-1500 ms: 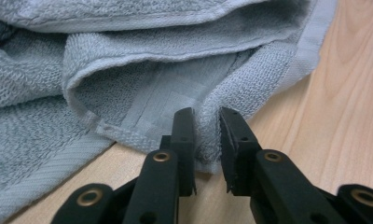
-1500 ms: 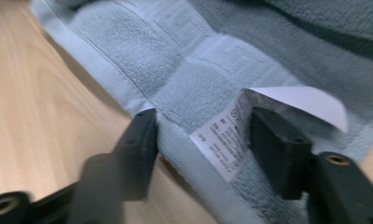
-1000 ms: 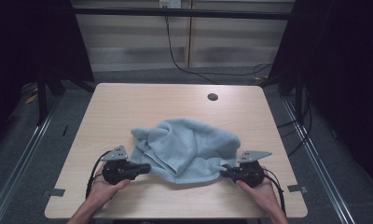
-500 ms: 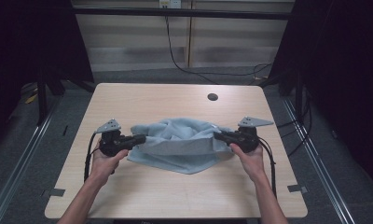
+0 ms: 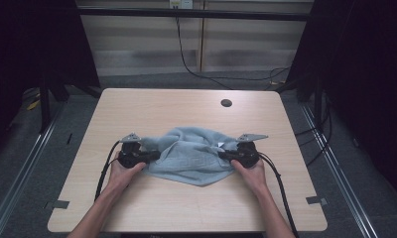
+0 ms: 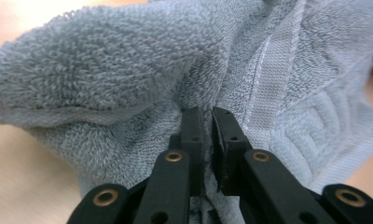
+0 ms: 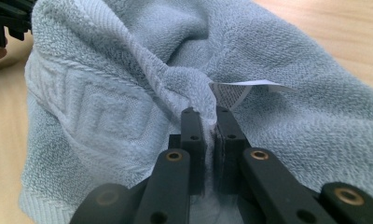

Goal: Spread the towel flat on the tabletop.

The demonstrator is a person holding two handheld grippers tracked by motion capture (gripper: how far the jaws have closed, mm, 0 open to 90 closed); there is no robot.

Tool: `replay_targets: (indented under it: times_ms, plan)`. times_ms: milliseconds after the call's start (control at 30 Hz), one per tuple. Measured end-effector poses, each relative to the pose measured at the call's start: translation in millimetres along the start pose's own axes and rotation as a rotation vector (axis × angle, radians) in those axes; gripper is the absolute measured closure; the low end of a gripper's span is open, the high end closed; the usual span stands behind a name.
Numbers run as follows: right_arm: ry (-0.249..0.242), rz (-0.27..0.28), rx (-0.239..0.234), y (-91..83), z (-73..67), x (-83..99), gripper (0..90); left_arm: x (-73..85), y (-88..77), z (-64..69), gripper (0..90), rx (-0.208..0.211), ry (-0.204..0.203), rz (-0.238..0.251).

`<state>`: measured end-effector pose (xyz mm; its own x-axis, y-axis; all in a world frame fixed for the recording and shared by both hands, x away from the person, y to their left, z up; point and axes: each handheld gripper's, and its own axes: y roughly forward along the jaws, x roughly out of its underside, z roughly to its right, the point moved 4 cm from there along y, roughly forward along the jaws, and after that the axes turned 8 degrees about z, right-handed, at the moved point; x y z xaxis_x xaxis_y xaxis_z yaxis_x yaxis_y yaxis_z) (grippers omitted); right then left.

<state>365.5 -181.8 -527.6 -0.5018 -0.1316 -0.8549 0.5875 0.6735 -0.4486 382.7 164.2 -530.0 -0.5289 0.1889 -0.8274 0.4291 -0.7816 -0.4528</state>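
Grippers L point(image 5: 154, 155) & R point(image 5: 224, 155) each clenched on towel point(image 5: 194, 156) edge; we hold it spread btwn them over counter point(image 5: 137, 109) to fold.

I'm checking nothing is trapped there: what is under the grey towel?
Around the grey towel only the bare wooden table shows, and its edges lie on that wood. The bunched middle covers the tabletop beneath, so anything small hidden there cannot be seen.

The towel point(image 5: 192, 154) lies bunched on the counter point(image 5: 186, 208), left hand-held gripper point(image 5: 154, 155) at its left end, right hand-held gripper point(image 5: 224, 155) at its right.
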Motion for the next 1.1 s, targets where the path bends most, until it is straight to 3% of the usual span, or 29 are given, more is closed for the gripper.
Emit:
replay_targets:
  times_ms: [67, 133, 200, 400, 567, 767, 967, 1100]
  plan:
    - [-0.015, -0.008, -0.014, -3.3, -3.3, 2.6, 84.9, 3.1, -4.8, 6.7, 84.0, 0.002, 0.036, -0.017]
    - [-0.023, -0.011, -0.015, -5.9, -7.4, 5.2, 85.0, 6.7, -10.3, 13.1, 84.0, -0.003, 0.036, -0.022]
    - [-0.027, -0.016, -0.034, -10.2, -12.9, 9.1, 85.0, 10.0, -15.0, 19.8, 84.0, 0.008, 0.064, -0.041]
    - [-0.057, -0.054, -0.055, -22.6, -23.9, 15.4, 85.1, 20.9, -30.9, 32.7, 84.1, 0.030, 0.081, -0.043]
    - [-0.014, -0.049, -0.076, -34.2, -35.3, 25.0, 85.1, 30.7, -40.0, 43.0, 84.6, 0.083, 0.067, -0.048]
    - [0.012, -0.064, -0.096, -47.1, -49.7, 34.5, 85.1, 39.3, -55.0, 56.1, 84.8, 0.105, 0.079, -0.051]
    - [-0.011, -0.095, -0.115, -60.8, -69.8, 42.9, 85.1, 49.6, -71.3, 72.2, 84.9, 0.128, 0.081, -0.064]
    - [-0.017, -0.118, -0.132, -74.8, -79.8, 47.7, 85.1, 52.5, -87.7, 82.6, 85.5, 0.139, 0.077, -0.017]
